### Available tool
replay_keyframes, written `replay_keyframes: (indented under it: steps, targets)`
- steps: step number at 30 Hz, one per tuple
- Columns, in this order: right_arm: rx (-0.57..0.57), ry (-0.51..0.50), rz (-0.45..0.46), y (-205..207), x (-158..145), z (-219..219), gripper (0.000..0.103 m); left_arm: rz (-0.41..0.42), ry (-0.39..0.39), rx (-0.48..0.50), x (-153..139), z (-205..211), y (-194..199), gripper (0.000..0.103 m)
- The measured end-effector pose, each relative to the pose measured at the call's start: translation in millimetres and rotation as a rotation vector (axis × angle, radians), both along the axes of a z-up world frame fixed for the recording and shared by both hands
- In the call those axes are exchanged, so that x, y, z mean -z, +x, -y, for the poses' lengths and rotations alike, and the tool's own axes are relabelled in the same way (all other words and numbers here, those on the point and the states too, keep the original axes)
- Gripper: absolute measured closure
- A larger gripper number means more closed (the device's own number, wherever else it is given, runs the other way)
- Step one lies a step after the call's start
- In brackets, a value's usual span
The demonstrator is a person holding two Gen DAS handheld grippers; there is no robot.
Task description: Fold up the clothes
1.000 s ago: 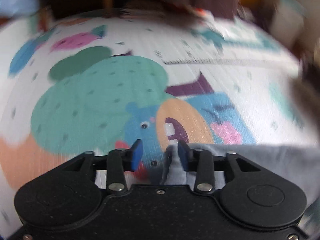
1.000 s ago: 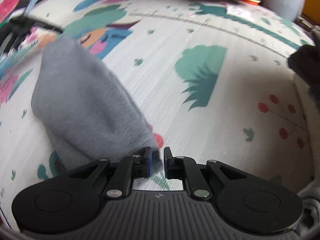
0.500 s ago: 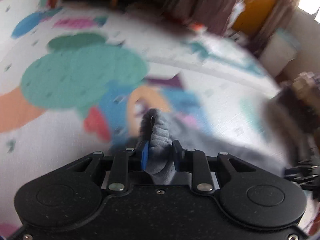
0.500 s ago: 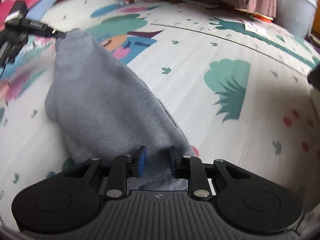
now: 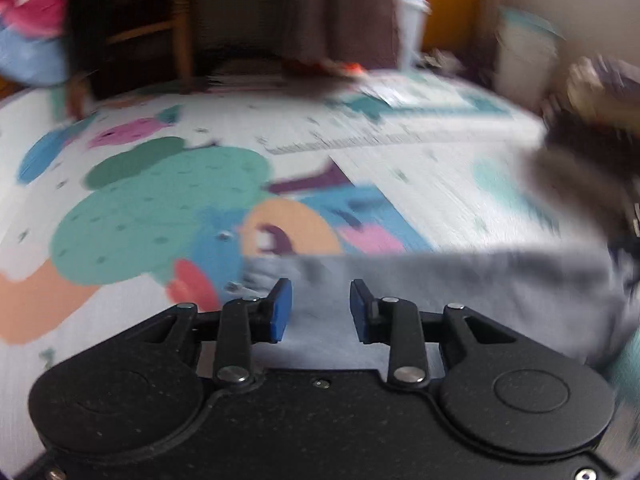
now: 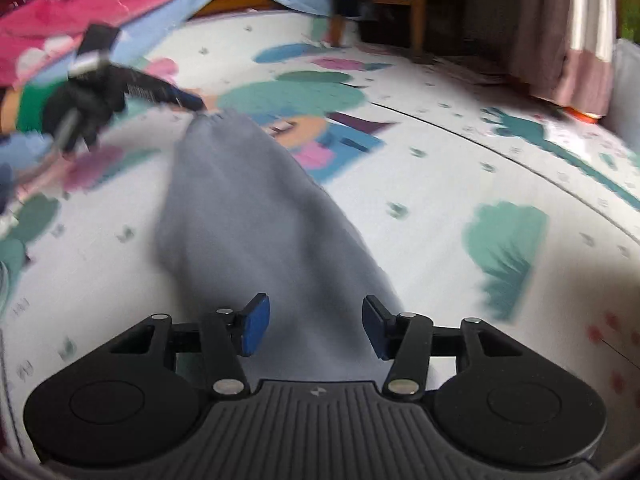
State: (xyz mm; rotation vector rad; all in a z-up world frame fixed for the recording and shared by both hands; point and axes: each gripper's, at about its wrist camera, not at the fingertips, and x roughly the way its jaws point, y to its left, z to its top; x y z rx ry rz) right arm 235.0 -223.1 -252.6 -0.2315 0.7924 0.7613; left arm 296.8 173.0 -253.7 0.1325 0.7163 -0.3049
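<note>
Change since earlier frames: both grippers, which pinched the grey garment half a second ago, now stand with fingers apart; the cloth has dropped from a lifted ridge to a flat strip on the mat
Play mat (image 6: pixel 440 208): printed floor surface carrying the whole job; chosen, as a judgement, because it gives a wide flat bed for laying cloth out
Grey garment (image 6: pixel 256 216): lies stretched in one long band on the mat, one end under the right gripper, the far end just beside the left gripper; in the left wrist view it runs across the frame (image 5: pixel 460 292)
Reason for layout: the two ends sit well apart, which fits a garment pulled straight before or between folds; the frames do not settle which
Right gripper (image 6: pixel 315 326): fingers spread wide, nothing between them, cloth below
Left gripper (image 5: pixel 320 310): fingers spread, empty, poised over the cloth end; also seen from the right wrist view (image 6: pixel 92 92)
Hidden or unclear: motion blur softens both views; garment type, layer count and any cuff or hem cannot be read; the near end is cut off behind each gripper body; dark blurred mass at right edge (image 5: pixel 580 184) unidentified
</note>
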Motion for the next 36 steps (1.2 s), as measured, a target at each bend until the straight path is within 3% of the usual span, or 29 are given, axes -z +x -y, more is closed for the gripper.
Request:
replay_keyframes:
  steps: [1,2,5,7,9,15,16,17,19,21,23,25,27,28,29,30,32,34,36]
  targets:
    - [0.011,0.004,-0.013,4,3,1,0.051,-0.062,0.062,0.0,24,7,11,0.068]
    - [0.022,0.008,-0.026,8,6,2,0.054,-0.01,0.081,0.032,39,9,11,0.066]
    - [0.056,0.02,-0.064,19,15,5,0.06,0.021,0.089,0.068,35,11,12,0.066]
    - [0.078,0.029,-0.09,26,21,6,0.063,0.082,-0.024,0.052,19,3,3,0.06]
    - [0.101,0.037,-0.116,34,27,8,0.061,0.11,-0.037,0.056,14,4,4,0.058]
    - [0.168,0.061,-0.193,57,46,14,0.063,-0.044,0.095,0.074,37,27,59,0.05]
    - [0.174,0.054,-0.184,56,44,12,0.064,-0.077,0.09,0.063,31,29,66,0.05]
    - [0.176,0.039,-0.161,53,39,8,0.064,-0.055,0.07,0.063,22,30,64,0.05]
    - [0.161,0.027,-0.105,44,28,1,0.063,0.05,0.019,0.096,1,36,48,0.051]
    - [0.085,0.027,-0.028,33,17,-12,0.058,0.086,-0.037,0.155,-6,51,37,0.05]
    - [0.081,-0.021,-0.025,39,24,-20,0.058,0.092,-0.059,0.253,-3,76,30,0.05]
    - [0.125,-0.01,-0.08,52,33,-17,0.06,0.068,-0.028,0.371,7,105,26,0.05]
    - [0.171,0.015,-0.137,65,41,-12,0.063,-0.006,0.054,0.409,28,132,36,0.05]
    - [0.185,0.029,-0.157,68,43,-9,0.063,-0.045,0.097,0.425,39,146,41,0.041]
    - [0.199,0.04,-0.167,69,45,-8,0.063,-0.027,0.086,0.392,47,148,47,0.034]
    - [0.212,0.049,-0.17,69,46,-7,0.063,-0.066,0.045,0.354,48,148,56,0.031]
    - [0.234,0.06,-0.175,68,46,-7,0.063,-0.114,0.014,0.321,39,148,64,0.035]
    - [0.231,0.051,-0.155,64,41,-10,0.062,-0.02,0.002,0.322,25,147,51,0.039]
    - [0.19,0.043,-0.091,54,31,-14,0.052,0.009,-0.037,0.364,18,148,42,0.039]
